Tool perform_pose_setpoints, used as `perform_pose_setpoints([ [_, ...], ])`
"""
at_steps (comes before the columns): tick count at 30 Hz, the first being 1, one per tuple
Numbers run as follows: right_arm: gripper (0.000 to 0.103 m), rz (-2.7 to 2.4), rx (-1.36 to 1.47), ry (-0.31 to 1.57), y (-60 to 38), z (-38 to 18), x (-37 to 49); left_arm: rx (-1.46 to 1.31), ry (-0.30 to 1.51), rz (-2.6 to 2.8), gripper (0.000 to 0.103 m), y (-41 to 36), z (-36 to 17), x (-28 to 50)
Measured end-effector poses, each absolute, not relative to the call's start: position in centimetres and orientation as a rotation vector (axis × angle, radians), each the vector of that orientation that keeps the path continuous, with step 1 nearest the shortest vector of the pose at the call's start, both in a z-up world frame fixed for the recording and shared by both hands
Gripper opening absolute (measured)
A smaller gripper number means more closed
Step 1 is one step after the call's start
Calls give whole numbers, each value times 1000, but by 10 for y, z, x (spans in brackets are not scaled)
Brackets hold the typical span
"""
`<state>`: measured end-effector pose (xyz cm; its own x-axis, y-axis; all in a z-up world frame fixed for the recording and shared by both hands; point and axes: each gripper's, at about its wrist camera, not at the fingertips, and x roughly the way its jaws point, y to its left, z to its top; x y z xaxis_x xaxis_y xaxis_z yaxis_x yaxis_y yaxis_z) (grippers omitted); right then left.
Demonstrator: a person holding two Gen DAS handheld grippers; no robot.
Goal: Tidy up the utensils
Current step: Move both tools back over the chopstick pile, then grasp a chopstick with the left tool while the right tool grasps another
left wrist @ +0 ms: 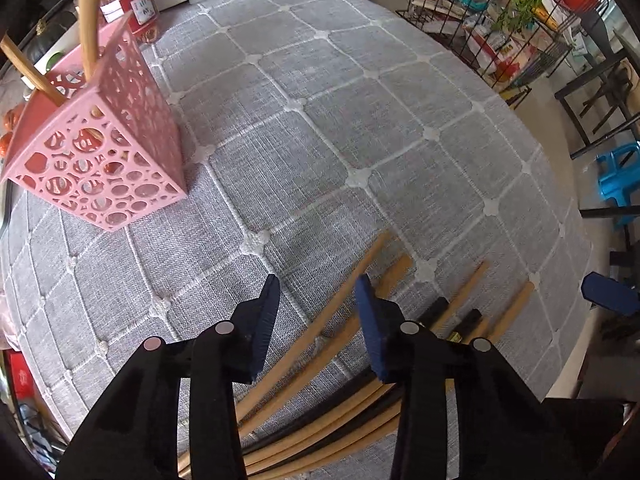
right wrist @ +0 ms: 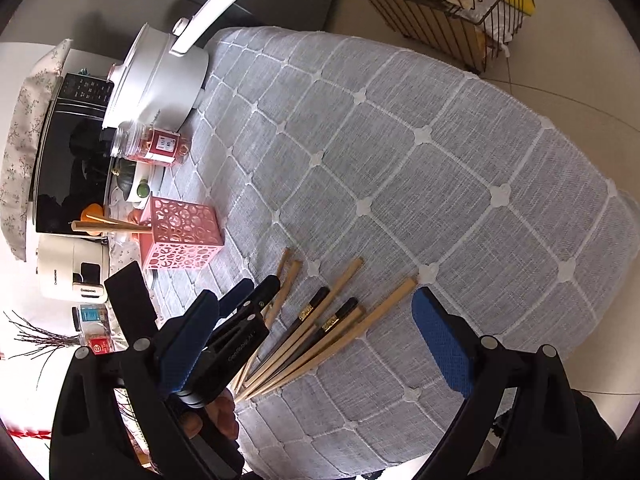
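Several wooden and black chopsticks (left wrist: 340, 344) lie fanned on the grey tablecloth, also in the right wrist view (right wrist: 320, 332). A pink perforated holder (left wrist: 108, 148) stands at the left with two wooden chopsticks (left wrist: 88, 16) in it; it shows in the right wrist view (right wrist: 180, 236) too. My left gripper (left wrist: 318, 296) is open, low over the leftmost loose chopsticks, which pass between its fingers. My right gripper (right wrist: 316, 328) is open and empty above the pile; the left gripper (right wrist: 248, 300) shows in its view.
A jar of red snacks (right wrist: 156, 146), a white pot (right wrist: 160, 76) and a black microwave (right wrist: 68, 168) stand along the table's left side. A wire rack (left wrist: 488, 20) and a blue stool (left wrist: 616, 180) stand beyond the table's right edge (left wrist: 576, 320).
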<state>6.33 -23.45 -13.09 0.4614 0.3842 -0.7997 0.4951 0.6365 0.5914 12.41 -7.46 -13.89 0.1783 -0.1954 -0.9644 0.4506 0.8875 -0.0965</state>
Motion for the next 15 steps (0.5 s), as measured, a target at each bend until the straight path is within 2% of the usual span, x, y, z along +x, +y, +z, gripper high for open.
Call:
perform_pose_setpoints([
  [2,94,-85,932,1141,-234,-132,65,268,1317,-461,36,-78,-144,122],
  [4,94,-92,933,1151,-233,-135,67,298,1303,-447,27,-79,-144,120],
  [5,94,-96,935,1155,-232,-137,68,297,1293,-428,14,-76,-143,120],
  [7,94,-100,940,1161,-227,-139,72,255,1291,-430,12,-64,-143,121],
  [9,94,-101,928,1169,-218,-140,78,227,1270,-404,5,-50,-140,122],
  [11,94,-101,905,1176,-208,-141,84,204,1254,-392,5,-38,-133,121],
  [14,81,-103,821,1211,-185,-145,98,159,1199,-366,5,-15,-109,114],
  [15,71,-108,788,1230,-176,-148,103,132,1179,-366,5,-7,-99,109],
])
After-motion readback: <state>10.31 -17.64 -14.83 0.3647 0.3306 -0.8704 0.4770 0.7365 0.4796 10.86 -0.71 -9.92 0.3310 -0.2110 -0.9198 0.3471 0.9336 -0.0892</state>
